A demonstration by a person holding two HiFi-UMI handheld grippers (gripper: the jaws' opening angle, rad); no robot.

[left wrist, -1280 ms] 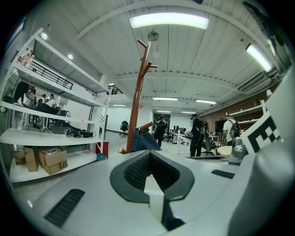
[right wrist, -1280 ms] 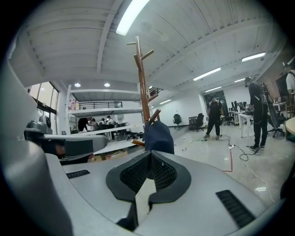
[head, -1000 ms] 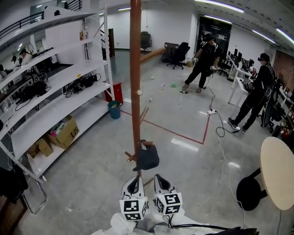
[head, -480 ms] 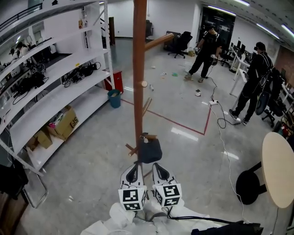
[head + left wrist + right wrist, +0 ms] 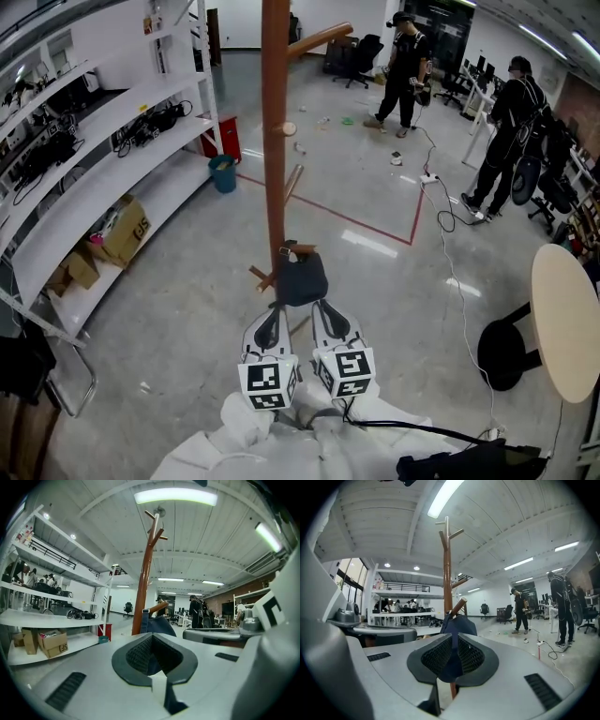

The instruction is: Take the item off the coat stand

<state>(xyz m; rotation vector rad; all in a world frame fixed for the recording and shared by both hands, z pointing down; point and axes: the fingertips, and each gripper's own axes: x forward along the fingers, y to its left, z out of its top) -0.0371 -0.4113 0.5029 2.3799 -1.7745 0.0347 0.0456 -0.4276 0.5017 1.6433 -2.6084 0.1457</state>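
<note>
Tools: my left tool (image 5: 151,657) and right tool (image 5: 453,658) sit side by side, low in front of me, with their tips at the bag's lower edge.
Left tool state: pads pressed together, with a fold of dark blue cloth in the notch.
Right tool state: pressed together as well, pinching the same blue cloth.
Hidden near me: from the head view, white sleeves (image 5: 253,450) cover my hands.
Bag: the dark blue bag (image 5: 300,279) hangs by its strap on a low peg (image 5: 298,249) of the coat stand (image 5: 274,141), close against the pole. Its bottom edge is partly behind my tool tips.
Coat stand: brown pole, its top cut off by the head view's frame. I cannot make out its foot behind the bag and tools.
Left edge: white shelving (image 5: 103,178) with cardboard boxes (image 5: 127,230) on the floor beneath it, well apart from the stand.
Right edge: round counter (image 5: 567,323), cut off by the frame.
Open room: bare floor on both sides of the stand; a cable (image 5: 450,272) trails to its right.
Far: people (image 5: 403,66) stand beyond a red floor line (image 5: 375,234), too small for detail.
</note>
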